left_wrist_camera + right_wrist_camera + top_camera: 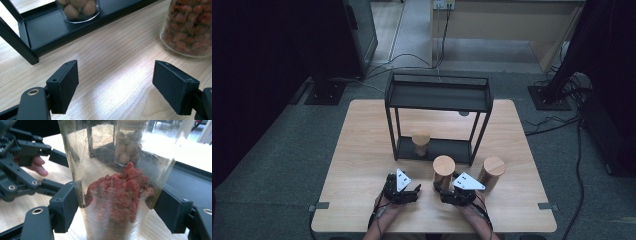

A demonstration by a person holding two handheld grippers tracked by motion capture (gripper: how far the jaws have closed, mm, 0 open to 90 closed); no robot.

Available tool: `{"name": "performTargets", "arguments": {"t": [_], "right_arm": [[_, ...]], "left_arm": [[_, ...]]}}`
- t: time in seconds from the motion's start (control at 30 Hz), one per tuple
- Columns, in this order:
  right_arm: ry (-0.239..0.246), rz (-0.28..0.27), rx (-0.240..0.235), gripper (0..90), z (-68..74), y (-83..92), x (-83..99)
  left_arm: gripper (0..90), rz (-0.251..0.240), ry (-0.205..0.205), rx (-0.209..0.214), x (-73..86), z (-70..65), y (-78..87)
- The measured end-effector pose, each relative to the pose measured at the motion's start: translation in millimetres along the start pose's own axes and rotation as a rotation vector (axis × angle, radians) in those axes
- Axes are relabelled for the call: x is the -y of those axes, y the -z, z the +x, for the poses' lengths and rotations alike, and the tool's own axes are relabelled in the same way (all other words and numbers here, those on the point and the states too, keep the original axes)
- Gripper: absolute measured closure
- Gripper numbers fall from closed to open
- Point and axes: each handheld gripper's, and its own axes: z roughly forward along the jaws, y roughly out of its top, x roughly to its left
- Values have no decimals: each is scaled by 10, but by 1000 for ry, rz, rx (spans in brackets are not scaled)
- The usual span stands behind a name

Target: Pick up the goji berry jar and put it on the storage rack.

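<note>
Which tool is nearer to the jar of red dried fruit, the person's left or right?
Right. The right tool is shut on the jar of red dried fruit, one pad on each side. The left tool sits open beside it, apart.

Light wooden table (362,145), bearing a black two-tier metal rack (438,95) at the far middle with one wood-lidded glass jar (421,144) on its bottom tray, plus two more wood-lidded jars on the bare wood just in front, one central (443,171), one right (491,173).
</note>
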Motion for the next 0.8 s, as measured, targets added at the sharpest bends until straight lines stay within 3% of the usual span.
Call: {"name": "performTargets", "arguments": {"t": [0.8], "right_arm": [[16, 1, 25, 249, 57, -101, -122]], "left_arm": [[210, -2, -11, -6, 4, -19, 2]]}}
